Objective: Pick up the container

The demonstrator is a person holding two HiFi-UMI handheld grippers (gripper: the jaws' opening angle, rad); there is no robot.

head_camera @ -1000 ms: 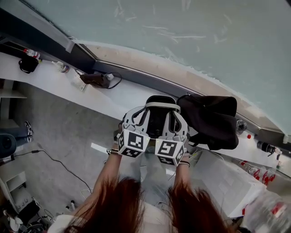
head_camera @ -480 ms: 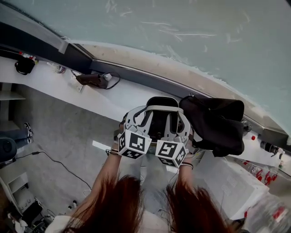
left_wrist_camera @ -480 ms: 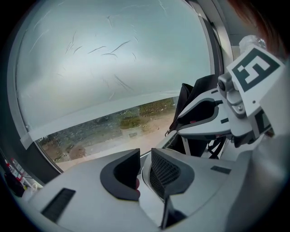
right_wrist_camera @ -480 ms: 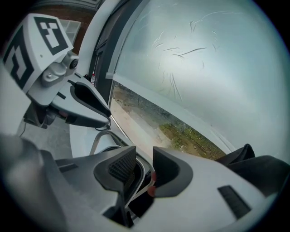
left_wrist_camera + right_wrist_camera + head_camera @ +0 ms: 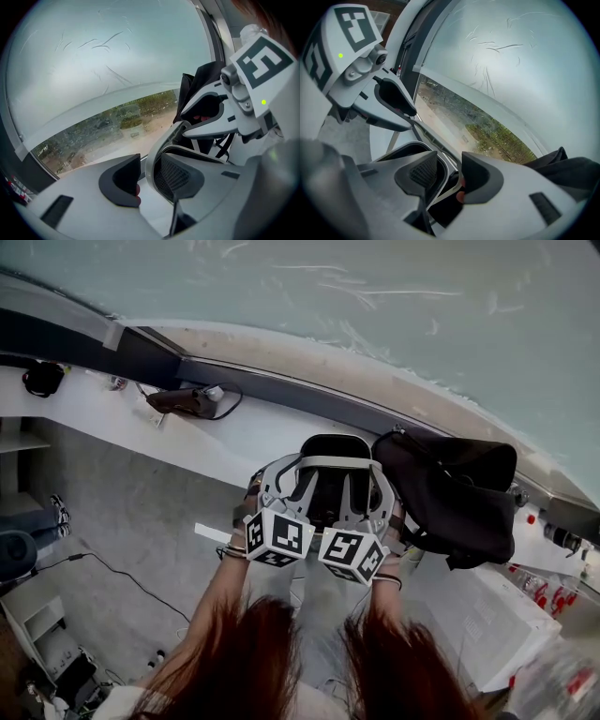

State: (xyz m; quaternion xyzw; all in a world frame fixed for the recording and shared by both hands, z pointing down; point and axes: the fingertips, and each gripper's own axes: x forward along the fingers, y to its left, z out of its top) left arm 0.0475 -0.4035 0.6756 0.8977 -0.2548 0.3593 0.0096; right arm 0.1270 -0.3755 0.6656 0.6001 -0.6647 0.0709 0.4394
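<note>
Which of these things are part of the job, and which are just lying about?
Job: container; left tongs and right tongs, both opening, its rim between each pair.
Lying about: black bag; dark gadget with cable.

I see the container (image 5: 330, 448) on the ledge (image 5: 253, 442), near its front edge, with the window (image 5: 375, 315) behind. A bag (image 5: 450, 493) lies just right of it on the ledge. A device (image 5: 183, 401) rests well left, by the back edge.
</note>
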